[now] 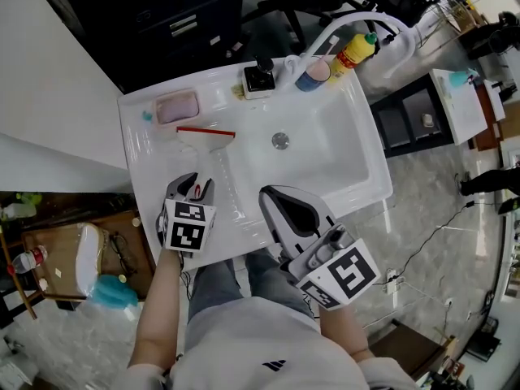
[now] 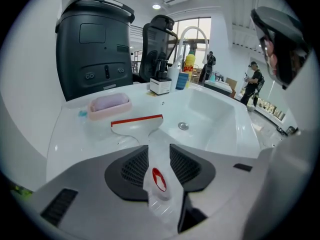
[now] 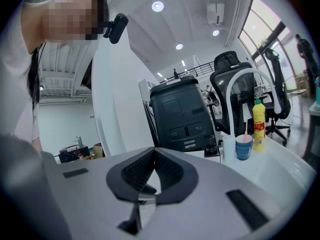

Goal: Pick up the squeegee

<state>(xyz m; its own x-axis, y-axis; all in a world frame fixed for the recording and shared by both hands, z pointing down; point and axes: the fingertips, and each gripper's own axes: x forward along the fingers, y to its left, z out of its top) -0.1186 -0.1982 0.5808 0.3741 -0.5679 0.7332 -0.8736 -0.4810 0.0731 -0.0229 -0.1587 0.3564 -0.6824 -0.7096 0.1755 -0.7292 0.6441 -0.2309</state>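
Squeegee [image 1: 207, 149] is seen lying flat on the left ledge of the sink [image 1: 349, 187], its handle straddled but not yet clamped by the parted left tool [image 1: 195, 185], while the right tool [image 1: 275, 195] is held closed and empty, so gripping and lifting are judged outstanding.
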